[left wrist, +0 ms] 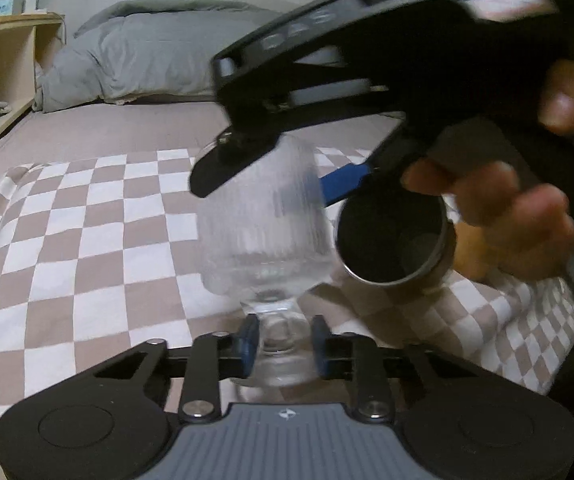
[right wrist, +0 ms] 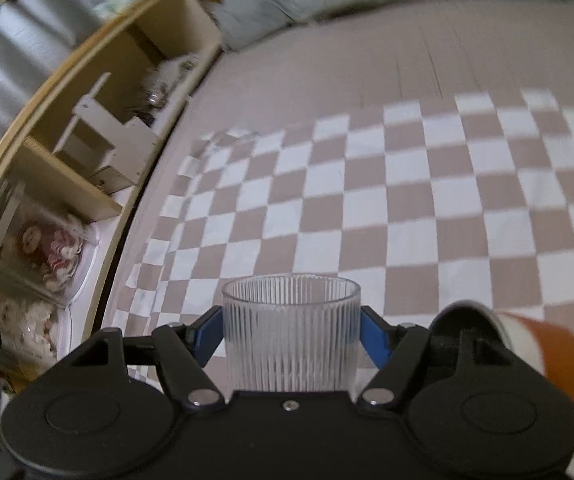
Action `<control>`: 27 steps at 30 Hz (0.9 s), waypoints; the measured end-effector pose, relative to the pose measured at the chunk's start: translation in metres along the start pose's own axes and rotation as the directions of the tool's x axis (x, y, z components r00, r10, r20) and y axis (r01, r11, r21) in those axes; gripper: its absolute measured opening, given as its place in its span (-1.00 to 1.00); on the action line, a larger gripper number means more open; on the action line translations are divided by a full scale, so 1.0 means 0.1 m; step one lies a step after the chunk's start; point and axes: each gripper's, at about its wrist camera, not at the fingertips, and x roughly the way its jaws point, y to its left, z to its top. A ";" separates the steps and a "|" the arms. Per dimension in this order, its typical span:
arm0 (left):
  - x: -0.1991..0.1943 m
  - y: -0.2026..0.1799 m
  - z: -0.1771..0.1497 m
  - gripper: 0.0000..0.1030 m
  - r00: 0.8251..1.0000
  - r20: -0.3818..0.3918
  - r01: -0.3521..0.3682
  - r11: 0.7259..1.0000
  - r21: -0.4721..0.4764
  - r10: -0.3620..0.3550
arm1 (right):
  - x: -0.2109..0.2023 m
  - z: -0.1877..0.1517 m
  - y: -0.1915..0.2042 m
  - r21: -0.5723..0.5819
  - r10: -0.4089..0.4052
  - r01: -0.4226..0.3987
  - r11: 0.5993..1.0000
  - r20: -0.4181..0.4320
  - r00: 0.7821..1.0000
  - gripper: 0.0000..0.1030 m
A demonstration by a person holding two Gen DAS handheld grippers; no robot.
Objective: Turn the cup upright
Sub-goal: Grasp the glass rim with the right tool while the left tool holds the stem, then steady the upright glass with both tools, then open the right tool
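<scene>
Holding ribbed glass cup [left wrist: 265, 236] from both ends, above checkered blanket [left wrist: 87, 240] on bed. Left gripper [left wrist: 285, 346] closed on the thick clear foot, blue pads touching either side. Right gripper [right wrist: 291, 338] closed across the ribbed wall just below the rim, seen from its own camera. Rim points away from the left camera, toward the far side of the bed; long axis runs roughly along the left fingers, tilted up. Likely rigid, smooth, fairly heavy at the base, breakable if dropped. Ribs should give the wall pads some bite; foot looks slicker, so keep wall grip as the main hold. Second cup, orange-striped with dark inside [left wrist: 393, 238], sits close at right, contact unclear.
</scene>
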 end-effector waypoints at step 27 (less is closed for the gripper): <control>0.21 -0.01 0.00 -0.57 0.996 0.084 0.009 1.000 0.024 -0.011 | -0.31 -0.23 0.03 -0.291 0.065 -0.016 0.957 0.159 0.985 0.40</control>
